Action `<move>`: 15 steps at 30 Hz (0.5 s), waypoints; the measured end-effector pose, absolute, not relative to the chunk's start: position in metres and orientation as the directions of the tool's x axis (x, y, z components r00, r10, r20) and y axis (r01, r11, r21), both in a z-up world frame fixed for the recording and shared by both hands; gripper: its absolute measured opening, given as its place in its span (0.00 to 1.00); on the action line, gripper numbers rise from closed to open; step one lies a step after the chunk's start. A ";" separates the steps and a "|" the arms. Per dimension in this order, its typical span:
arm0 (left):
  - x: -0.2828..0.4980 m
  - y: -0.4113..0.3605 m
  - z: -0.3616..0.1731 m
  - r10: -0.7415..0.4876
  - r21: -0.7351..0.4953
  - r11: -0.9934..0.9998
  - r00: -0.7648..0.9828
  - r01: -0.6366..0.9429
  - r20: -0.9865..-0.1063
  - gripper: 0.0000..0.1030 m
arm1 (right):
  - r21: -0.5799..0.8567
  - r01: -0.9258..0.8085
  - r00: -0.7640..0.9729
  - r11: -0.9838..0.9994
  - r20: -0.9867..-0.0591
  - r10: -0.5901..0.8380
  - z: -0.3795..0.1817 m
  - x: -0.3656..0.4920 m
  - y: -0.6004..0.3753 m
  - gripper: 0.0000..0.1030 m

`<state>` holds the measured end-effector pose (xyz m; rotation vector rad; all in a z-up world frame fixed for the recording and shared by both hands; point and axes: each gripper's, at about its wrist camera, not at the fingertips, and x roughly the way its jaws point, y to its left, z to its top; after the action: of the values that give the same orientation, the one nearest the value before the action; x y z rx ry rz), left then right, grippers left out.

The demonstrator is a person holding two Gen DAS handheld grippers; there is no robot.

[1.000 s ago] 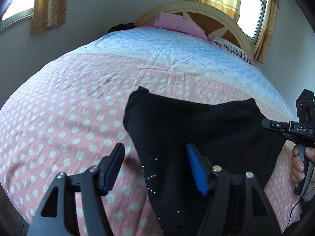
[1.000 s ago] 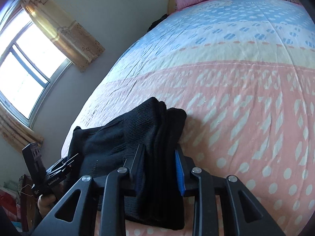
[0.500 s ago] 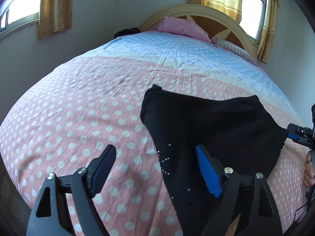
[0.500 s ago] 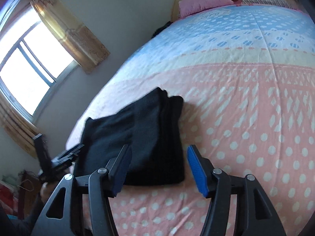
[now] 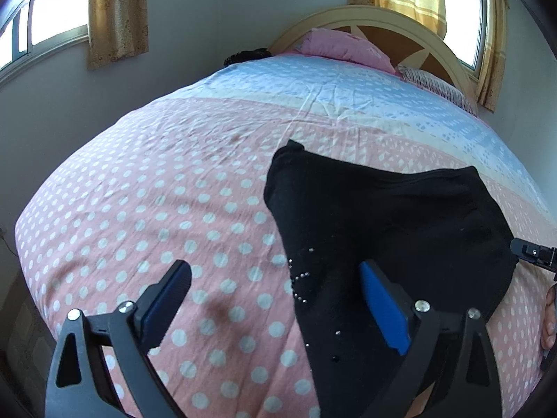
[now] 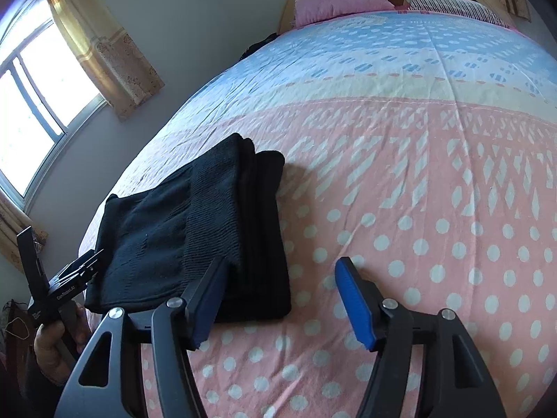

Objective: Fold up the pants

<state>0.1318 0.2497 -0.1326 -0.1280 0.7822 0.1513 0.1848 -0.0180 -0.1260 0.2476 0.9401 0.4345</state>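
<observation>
The black pants (image 5: 383,216) lie folded into a thick flat stack on the pink polka-dot bedsheet (image 5: 156,202). My left gripper (image 5: 275,299) hovers over their near left edge. Its jaws are opening and the pads touch nothing; only the studded edge of the cloth lies below the gap. In the right wrist view the folded pants (image 6: 195,237) sit to the left. My right gripper (image 6: 282,301) is just in front of their near right corner, jaws opening, pads clear of the cloth. Each view shows the other gripper: the right gripper (image 5: 532,254) and the left gripper (image 6: 62,285), held by a hand (image 6: 48,341).
A pink pillow (image 5: 344,47) and a striped pillow (image 5: 435,82) lie against the wooden headboard (image 5: 390,24). A dark item (image 5: 247,56) rests at the bed's far left corner. Curtained windows (image 6: 31,104) line the walls. Bare sheet stretches right of the pants (image 6: 435,191).
Both grippers' jaws have widened. The right gripper let go of the pants' folded edge and drew back toward me; the left gripper also eased back off the cloth.
</observation>
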 end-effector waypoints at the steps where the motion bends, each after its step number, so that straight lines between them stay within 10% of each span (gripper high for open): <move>1: 0.131 0.247 -0.131 0.101 -0.051 0.980 0.702 -0.193 -0.705 0.96 | 0.384 -0.246 0.516 0.890 -0.725 0.456 -0.126 0.184 -0.019 0.66; 15: 0.094 0.228 -0.086 0.168 -0.036 0.968 0.751 -0.248 -0.638 0.96 | 0.297 -0.178 0.679 0.938 -0.653 0.336 -0.067 0.124 -0.033 0.70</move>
<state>0.0935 0.2282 -0.0859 -0.1216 0.6846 0.2276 0.1239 -0.0330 -0.0668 0.2171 0.7728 0.2910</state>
